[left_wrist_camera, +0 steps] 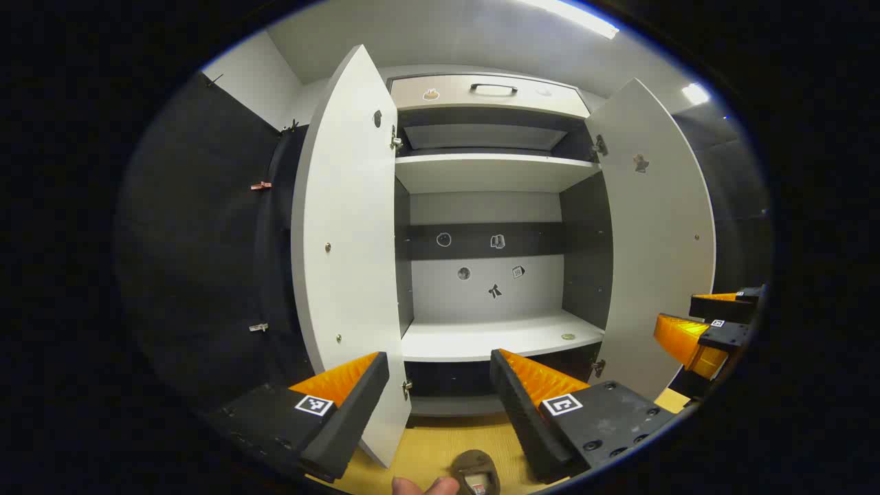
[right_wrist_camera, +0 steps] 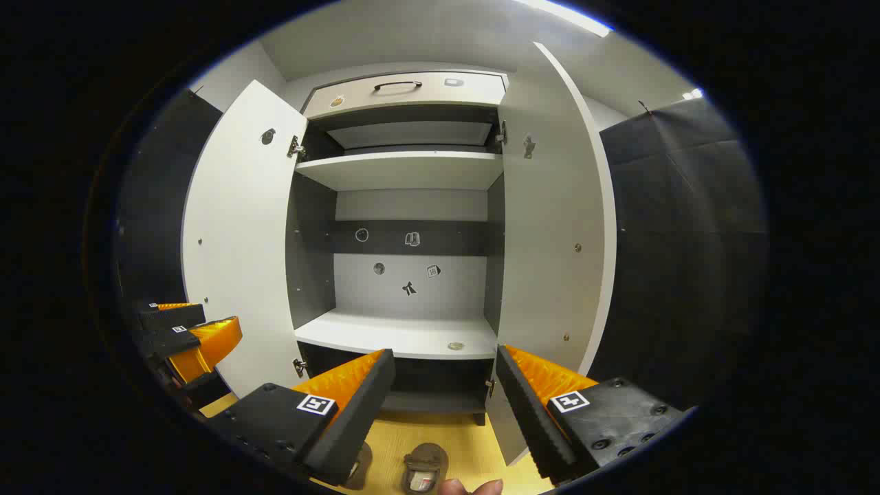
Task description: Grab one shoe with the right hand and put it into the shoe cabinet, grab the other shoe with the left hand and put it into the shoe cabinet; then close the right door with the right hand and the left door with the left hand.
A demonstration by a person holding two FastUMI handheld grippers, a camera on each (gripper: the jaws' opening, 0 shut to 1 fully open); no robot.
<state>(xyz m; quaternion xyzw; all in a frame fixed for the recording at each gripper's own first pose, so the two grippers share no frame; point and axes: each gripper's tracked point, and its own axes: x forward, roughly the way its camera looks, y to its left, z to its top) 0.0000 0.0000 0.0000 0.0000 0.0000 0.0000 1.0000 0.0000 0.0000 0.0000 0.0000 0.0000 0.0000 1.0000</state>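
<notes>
Shoes: brown slip-on pair [right_wrist_camera: 424,467] on floor below right claw [right_wrist_camera: 443,385], toes toward white cabinet [right_wrist_camera: 405,330]; both claws apart, empty.

Black cloth walls [left_wrist_camera: 206,240] flanked a pale wooden floor [right_wrist_camera: 447,430]; strip lights [left_wrist_camera: 574,17] glowed on the white ceiling [left_wrist_camera: 447,34].

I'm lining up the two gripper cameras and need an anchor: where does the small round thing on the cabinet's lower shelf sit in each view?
Left gripper view: the small round thing lies near the shelf's front edge, toward its right end, right of centre in the picture.
Right gripper view: it lies at the same spot on the shelf, just right of centre.
Shared landmark: the drawer handle at the cabinet's top.
</notes>
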